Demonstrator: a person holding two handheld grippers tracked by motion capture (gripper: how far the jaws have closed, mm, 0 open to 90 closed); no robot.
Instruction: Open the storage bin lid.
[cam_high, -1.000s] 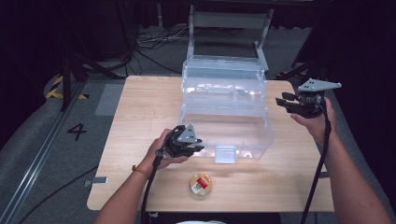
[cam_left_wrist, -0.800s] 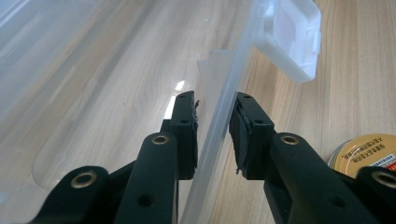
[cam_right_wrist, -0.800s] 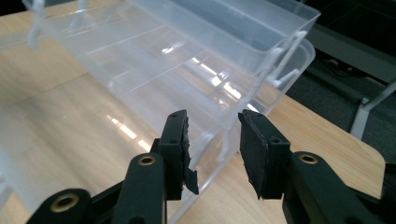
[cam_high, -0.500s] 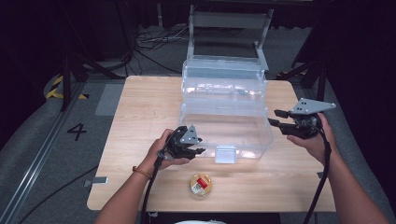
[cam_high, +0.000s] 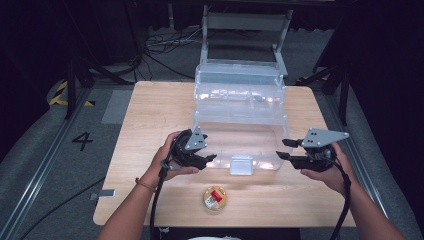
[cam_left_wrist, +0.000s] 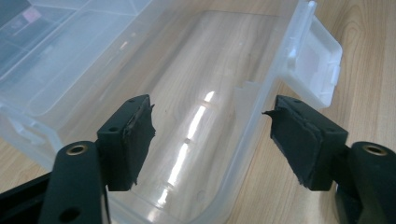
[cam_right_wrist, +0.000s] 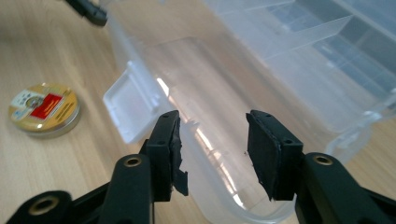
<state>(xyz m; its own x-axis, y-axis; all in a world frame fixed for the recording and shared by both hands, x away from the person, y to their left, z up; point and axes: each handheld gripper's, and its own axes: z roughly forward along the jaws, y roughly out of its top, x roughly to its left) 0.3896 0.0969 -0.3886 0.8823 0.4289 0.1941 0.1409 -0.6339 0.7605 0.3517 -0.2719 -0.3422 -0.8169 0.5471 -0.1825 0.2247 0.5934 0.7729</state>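
Clear plastic makes up the big box (cam_high: 240, 117) in the middle of the wooden worktop (cam_high: 150, 110) — you can see the wood right through it. Its lid stands open at the back, and a small white latch (cam_high: 241, 165) hangs on the front wall.

The left gripper (cam_high: 202, 159) sits at the box's front left corner, held low in the person's left hand (cam_high: 167, 160), pointing across at the box. Its fingers (cam_left_wrist: 128, 135) have just been opening; they stand wide apart on either side of the box's rim and do not press on it.

The right gripper (cam_high: 284, 150) is at the front right corner, held level in the right hand (cam_high: 330, 172). Its fingers (cam_right_wrist: 168, 149) have also just been opening — the box's rim runs between them, but they hold nothing.

A small round gold tin (cam_high: 215, 198) with a red label lies on the worktop, near the front of the box.
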